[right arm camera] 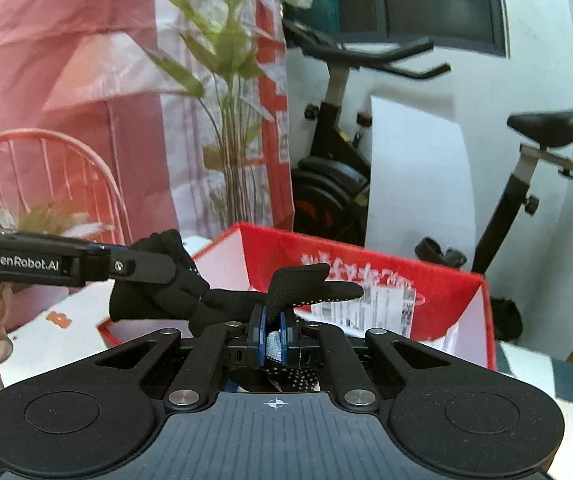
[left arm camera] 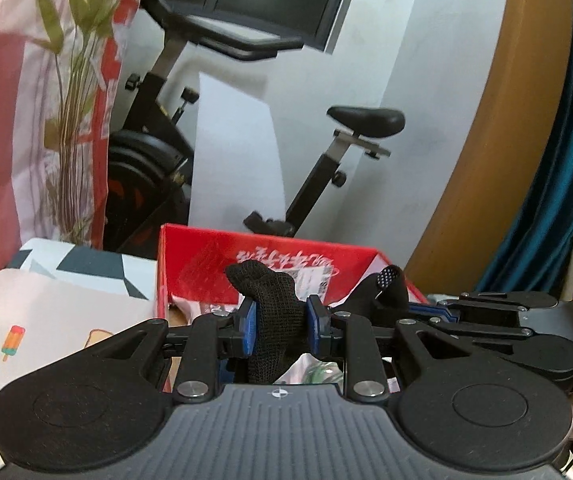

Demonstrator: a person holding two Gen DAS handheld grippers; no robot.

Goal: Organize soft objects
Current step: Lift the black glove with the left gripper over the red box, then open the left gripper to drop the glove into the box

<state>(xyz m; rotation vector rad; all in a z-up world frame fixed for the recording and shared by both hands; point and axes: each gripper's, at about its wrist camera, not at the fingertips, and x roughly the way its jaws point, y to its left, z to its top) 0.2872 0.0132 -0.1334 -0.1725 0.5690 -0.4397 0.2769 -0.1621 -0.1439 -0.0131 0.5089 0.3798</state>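
A black knit glove point(left arm camera: 278, 304) with white grip dots hangs between my two grippers above an open red cardboard box point(left arm camera: 286, 252). My left gripper point(left arm camera: 280, 322) is shut on one end of the glove. My right gripper point(right arm camera: 273, 330) is shut on the other end, where the dotted fingers point(right arm camera: 318, 288) stick forward over the red box point(right arm camera: 406, 280). In the right wrist view the left gripper point(right arm camera: 158, 270) comes in from the left, holding a bunched part of the glove point(right arm camera: 154, 284). In the left wrist view the right gripper point(left arm camera: 422, 310) sits just to the right, level with mine.
An exercise bike point(left arm camera: 246, 128) stands behind the box against a white wall. A plant point(right arm camera: 222, 92) and a pink-and-red cloth point(right arm camera: 66, 80) are at the left. A patterned white surface point(left arm camera: 46, 312) lies under the box. A red wire chair point(right arm camera: 46, 176) is far left.
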